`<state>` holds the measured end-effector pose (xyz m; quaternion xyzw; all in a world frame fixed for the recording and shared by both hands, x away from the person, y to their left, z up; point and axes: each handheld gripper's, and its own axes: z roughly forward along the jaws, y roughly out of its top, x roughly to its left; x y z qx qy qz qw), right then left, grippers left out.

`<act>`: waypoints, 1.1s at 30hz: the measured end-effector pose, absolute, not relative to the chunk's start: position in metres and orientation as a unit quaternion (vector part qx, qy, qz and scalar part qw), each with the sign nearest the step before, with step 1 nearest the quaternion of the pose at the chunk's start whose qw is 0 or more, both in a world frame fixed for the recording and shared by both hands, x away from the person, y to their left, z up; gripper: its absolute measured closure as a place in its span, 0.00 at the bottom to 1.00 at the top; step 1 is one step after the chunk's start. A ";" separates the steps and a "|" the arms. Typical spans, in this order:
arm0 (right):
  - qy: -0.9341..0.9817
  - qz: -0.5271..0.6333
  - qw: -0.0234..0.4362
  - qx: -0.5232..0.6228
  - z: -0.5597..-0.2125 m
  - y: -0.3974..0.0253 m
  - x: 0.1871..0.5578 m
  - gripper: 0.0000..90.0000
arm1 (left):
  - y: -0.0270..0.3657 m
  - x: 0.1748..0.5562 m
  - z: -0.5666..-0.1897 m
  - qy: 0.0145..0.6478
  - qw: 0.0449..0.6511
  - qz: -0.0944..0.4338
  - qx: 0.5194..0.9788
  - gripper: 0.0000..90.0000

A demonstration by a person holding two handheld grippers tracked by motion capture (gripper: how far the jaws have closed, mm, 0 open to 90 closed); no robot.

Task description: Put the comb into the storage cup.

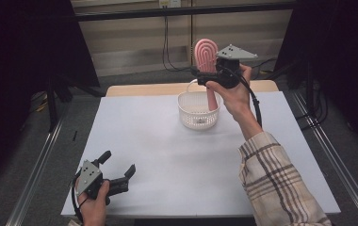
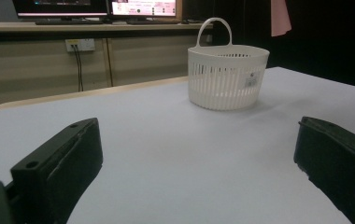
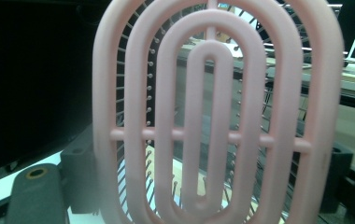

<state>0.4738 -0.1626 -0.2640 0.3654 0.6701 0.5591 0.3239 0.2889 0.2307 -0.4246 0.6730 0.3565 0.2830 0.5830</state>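
— While raised above the white basket [image 1: 198, 110] near the far edge of the bench [image 1: 167, 155], clamped upright in the right gripper [image 1: 211, 74]: pink hairbrush [image 1: 207, 56], handle tip pointing down toward the basket's rim.

— And over at the near left corner, left gripper [image 1: 118, 172] resting low, jaws spread wide, holding nothing, pointed toward the basket.

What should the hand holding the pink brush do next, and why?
Probably lower it a little. The right gripper is shut on the pink vented plastic hairbrush, held upright with its handle end dipping into the white slotted plastic basket, so easing down before opening seems safest.
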 end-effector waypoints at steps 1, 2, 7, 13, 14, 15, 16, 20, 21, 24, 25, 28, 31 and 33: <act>0.668 0.560 0.325 0.367 -0.265 -0.162 0.476 0.22 | 0.230 0.289 -0.425 0.357 0.583 0.283 0.672 0.02; 0.668 0.560 0.325 0.367 -0.265 -0.162 0.476 0.22 | 0.230 0.289 -0.425 0.357 0.583 0.283 0.672 0.02; 0.665 0.563 0.327 0.366 -0.266 -0.162 0.481 0.21 | 0.231 0.289 -0.424 0.356 0.584 0.286 0.671 0.02; 0.657 0.568 0.326 0.373 -0.269 -0.165 0.489 0.21 | 0.230 0.288 -0.424 0.352 0.585 0.288 0.672 0.02; 0.657 0.568 0.326 0.373 -0.269 -0.165 0.489 0.21 | 0.230 0.288 -0.423 0.350 0.584 0.290 0.672 0.02; 0.656 0.567 0.327 0.376 -0.270 -0.165 0.491 0.21 | 0.230 0.288 -0.423 0.351 0.586 0.288 0.671 0.02; 0.656 0.567 0.327 0.376 -0.270 -0.165 0.491 0.21 | 0.230 0.288 -0.423 0.351 0.586 0.288 0.671 0.02; 0.654 0.567 0.327 0.379 -0.271 -0.166 0.495 0.21 | 0.230 0.288 -0.423 0.353 0.591 0.286 0.667 0.02; 0.653 0.566 0.329 0.380 -0.272 -0.166 0.497 0.21 | 0.230 0.288 -0.424 0.353 0.591 0.285 0.667 0.02; 0.654 0.566 0.329 0.380 -0.273 -0.167 0.499 0.21 | 0.231 0.288 -0.423 0.352 0.591 0.287 0.666 0.02; 0.653 0.566 0.328 0.381 -0.275 -0.167 0.501 0.21 | 0.231 0.288 -0.423 0.352 0.592 0.288 0.665 0.02; 0.652 0.565 0.330 0.383 -0.278 -0.166 0.504 0.22 | 0.230 0.288 -0.423 0.352 0.593 0.288 0.665 0.01; 0.655 0.559 0.334 0.384 -0.280 -0.165 0.505 0.21 | 0.230 0.288 -0.423 0.353 0.593 0.287 0.665 0.01; 0.654 0.560 0.330 0.388 -0.282 -0.165 0.507 0.21 | 0.230 0.288 -0.424 0.354 0.592 0.287 0.665 0.01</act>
